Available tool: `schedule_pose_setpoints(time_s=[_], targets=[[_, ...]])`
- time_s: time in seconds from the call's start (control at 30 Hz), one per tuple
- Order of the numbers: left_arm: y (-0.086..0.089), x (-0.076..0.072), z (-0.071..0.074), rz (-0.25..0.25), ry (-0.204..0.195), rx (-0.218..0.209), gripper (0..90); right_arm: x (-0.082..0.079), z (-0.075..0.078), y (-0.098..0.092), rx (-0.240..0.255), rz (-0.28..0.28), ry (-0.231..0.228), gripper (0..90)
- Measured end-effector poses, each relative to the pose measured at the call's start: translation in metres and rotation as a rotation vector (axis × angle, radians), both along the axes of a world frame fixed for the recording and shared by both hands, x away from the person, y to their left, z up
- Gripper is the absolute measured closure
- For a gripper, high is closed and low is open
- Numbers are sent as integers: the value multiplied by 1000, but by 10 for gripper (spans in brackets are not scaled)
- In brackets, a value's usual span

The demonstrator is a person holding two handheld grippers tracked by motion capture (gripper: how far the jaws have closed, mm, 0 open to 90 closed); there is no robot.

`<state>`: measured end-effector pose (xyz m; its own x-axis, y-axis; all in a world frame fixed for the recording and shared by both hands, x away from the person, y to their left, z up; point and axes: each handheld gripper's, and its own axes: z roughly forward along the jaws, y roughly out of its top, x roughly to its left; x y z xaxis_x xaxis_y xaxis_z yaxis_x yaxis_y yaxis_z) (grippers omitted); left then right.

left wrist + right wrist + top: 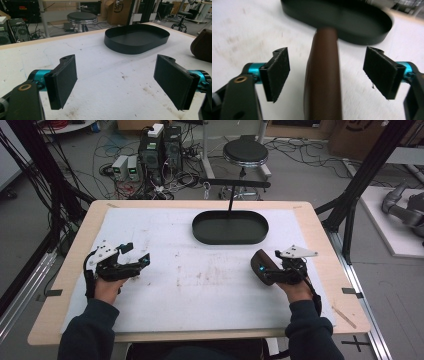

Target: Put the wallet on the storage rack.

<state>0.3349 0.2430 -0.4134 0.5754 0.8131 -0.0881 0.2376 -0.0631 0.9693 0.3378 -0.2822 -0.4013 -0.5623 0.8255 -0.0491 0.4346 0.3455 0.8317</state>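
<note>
A brown, rounded case [323, 82] lies on the white mat [200, 285] at the right. My right gripper [327, 75] is open, one jaw on each side of the case with a gap to both. From above, the case [261, 263] sits in front of my right gripper [267, 270]. A black oval tray [230, 227] stands empty at the back middle of the mat. My left gripper [137, 252] rests at the left, open and holding nothing. In the left gripper view the jaws of my left gripper [116, 80] stand wide apart, with the tray [136, 37] ahead and the case [203, 45] at the right edge.
The mat covers most of a wooden table [75, 270]. A black pole [231, 195] rises just behind the tray. Beyond the table stand a stool [245, 152], computers [160, 147] and loose cables on the floor. Black frame posts [360, 180] flank the table.
</note>
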Motion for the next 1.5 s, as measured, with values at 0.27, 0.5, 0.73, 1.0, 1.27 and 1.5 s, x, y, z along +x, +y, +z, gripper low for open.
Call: schedule_pose_setpoints(time_s=[0.27, 0.5, 0.73, 1.0, 1.27, 1.5], targets=[[0, 0, 0, 0, -2, 0, 187, 7, -12, 9, -104, 38, 74, 343], [0, 0, 0, 1, 0, 3, 187, 3, -4, 5, -82, 66, 45, 615], [1, -2, 0, 1, -6, 1, 187, 4, 8, 10, -41, 86, 5, 626], [1, -2, 0, -5, -26, 9, 186, 30, 24, 31, -20, 110, -30, 626], [1, -1, -1, -7, -21, 12, 187, 76, 38, 55, -10, 105, -37, 626], [2, -1, -1, -9, -19, 7, 187, 118, 37, 78, -1, 87, -21, 626]])
